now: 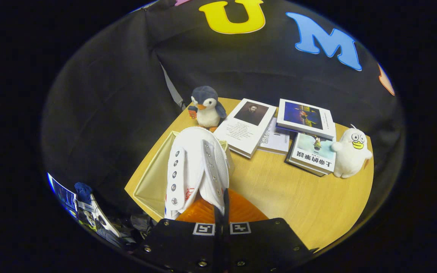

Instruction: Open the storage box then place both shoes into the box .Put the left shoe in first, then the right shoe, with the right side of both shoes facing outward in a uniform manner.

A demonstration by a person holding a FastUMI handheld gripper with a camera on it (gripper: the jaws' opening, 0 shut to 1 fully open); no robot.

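A white lace-up shoe [197,167] with rows of metal eyelets hangs just ahead of my fingers, toe pointing away toward the penguin. My gripper [222,206] is shut on the edge of the shoe's opening, with both fingers pressed together on the thin white wall. Beneath and to the left of the shoe lies the open cream storage box [152,180] at the table's left corner. The shoe hides most of the box's inside, so I cannot tell what lies in it.
A plush penguin [206,107] stands beyond the box. Several books [249,127] lie beyond and right of it, and a white plush duck [351,151] sits at the far right. Bare wooden table [286,193] spreads right of my fingers. Blurred clutter [89,212] lies below the table's left edge.
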